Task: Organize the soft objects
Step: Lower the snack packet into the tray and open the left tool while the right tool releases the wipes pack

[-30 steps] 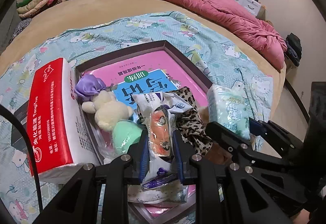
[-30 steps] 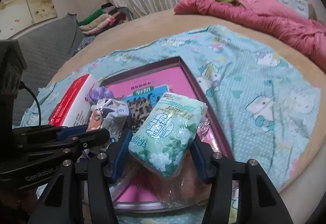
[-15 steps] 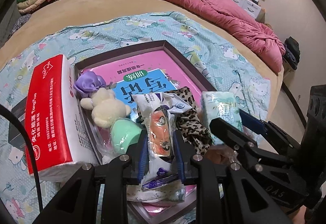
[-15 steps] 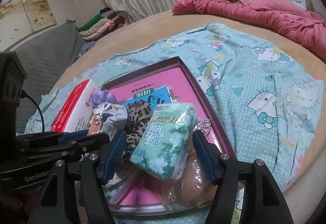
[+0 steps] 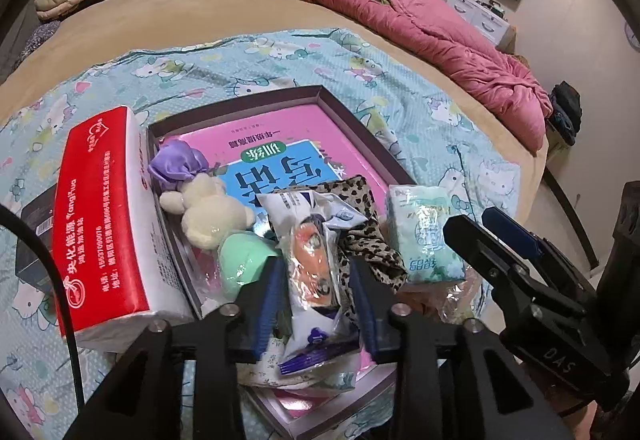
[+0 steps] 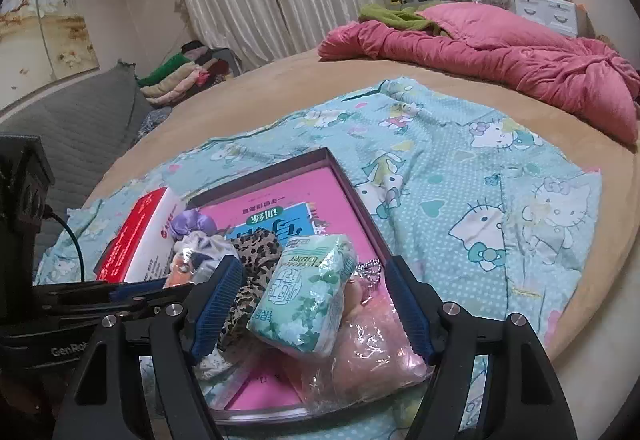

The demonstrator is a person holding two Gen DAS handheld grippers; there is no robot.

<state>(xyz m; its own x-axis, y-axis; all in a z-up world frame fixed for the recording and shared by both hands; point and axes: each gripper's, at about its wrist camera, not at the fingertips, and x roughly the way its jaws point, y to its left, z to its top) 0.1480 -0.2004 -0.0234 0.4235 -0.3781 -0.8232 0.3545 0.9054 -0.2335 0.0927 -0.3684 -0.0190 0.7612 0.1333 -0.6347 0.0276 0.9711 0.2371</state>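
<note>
The left gripper (image 5: 316, 280) is pinching a crinkly snack packet (image 5: 316, 260) between narrow fingers; the right gripper (image 6: 316, 304) is spreading wide around a green tissue pack (image 6: 308, 300) lying in the tray (image 6: 348, 180).

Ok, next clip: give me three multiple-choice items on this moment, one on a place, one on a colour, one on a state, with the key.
1. Where does the red tissue box stand?
A. On the pink quilt
B. Beside the tray's left wall, outside it
C. On the pink book

2. What colour is the scrunchie by the cream plush toy?
A. Purple
B. Yellow
C. Black

3. How do the right gripper jaws stand around the green tissue pack?
A. Clamped tight on it
B. Spread apart, with a gap at each side
C. Shut, off to one side

Key:
1 B: the box sits on the patterned sheet against the tray.
2 A: it is lilac purple.
3 B: both blue pads clear the pack, which rests on the pile.
</note>
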